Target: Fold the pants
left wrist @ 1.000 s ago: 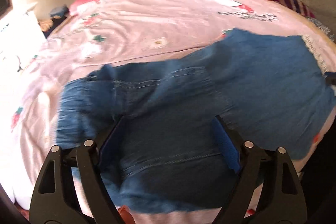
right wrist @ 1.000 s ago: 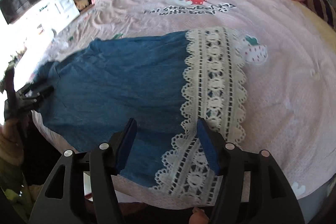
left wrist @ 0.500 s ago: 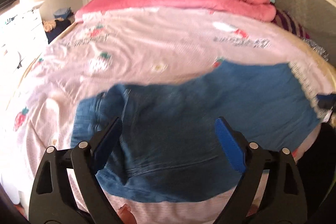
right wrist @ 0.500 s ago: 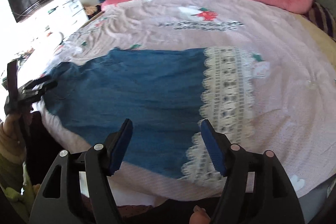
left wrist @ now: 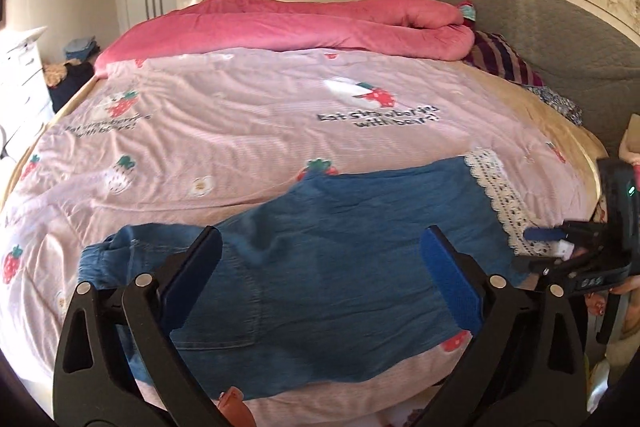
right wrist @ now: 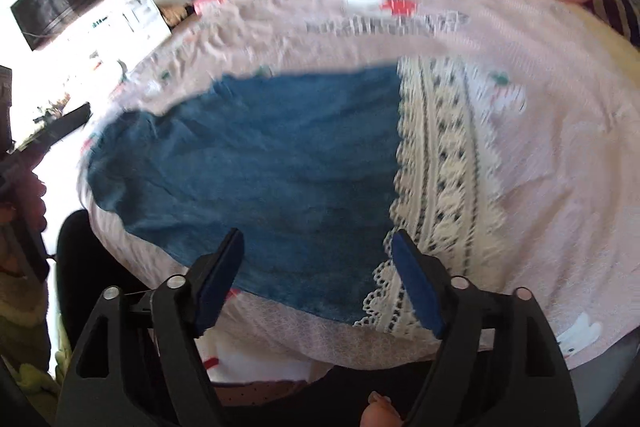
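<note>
The pants [left wrist: 320, 279] are spread flat on the bed [left wrist: 248, 131]. Both the left claw [left wrist: 320, 267] and right claw [right wrist: 318, 263] are held wide open, empty. Next, the lace hem [right wrist: 440, 187] probably must be gripped for folding.

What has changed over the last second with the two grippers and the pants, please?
Both grippers have pulled back and up from the pants. The left gripper, low over the waist before, now sees the whole bed. The right gripper rose slightly. Both stayed open, holding nothing; the pants stayed flat.
</note>
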{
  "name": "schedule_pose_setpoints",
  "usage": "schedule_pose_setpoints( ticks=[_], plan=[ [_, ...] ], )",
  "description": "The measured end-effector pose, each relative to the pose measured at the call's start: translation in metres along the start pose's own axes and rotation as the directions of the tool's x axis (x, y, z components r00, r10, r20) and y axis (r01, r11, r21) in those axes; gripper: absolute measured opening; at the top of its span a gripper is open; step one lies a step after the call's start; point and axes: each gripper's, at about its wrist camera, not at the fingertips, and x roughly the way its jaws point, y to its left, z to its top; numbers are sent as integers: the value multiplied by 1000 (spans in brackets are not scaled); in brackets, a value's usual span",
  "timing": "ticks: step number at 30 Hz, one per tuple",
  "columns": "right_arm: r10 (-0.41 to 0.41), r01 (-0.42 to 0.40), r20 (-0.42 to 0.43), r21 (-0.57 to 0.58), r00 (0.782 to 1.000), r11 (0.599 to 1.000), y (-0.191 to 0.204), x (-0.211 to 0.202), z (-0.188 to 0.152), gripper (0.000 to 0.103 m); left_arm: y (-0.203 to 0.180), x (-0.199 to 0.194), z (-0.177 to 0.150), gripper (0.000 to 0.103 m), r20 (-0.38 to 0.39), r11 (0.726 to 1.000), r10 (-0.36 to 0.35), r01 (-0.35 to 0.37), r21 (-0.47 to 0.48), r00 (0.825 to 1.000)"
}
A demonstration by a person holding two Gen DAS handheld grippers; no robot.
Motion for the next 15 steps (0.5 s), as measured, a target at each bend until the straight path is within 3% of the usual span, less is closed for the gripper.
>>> schedule_pose_setpoints(
  ticks=[15],
  plan=[
    [-87,89,133,-4,987,996,-30,-58,42,90,-70,6,9,93,-4,991,-80,80,106,997]
  ],
)
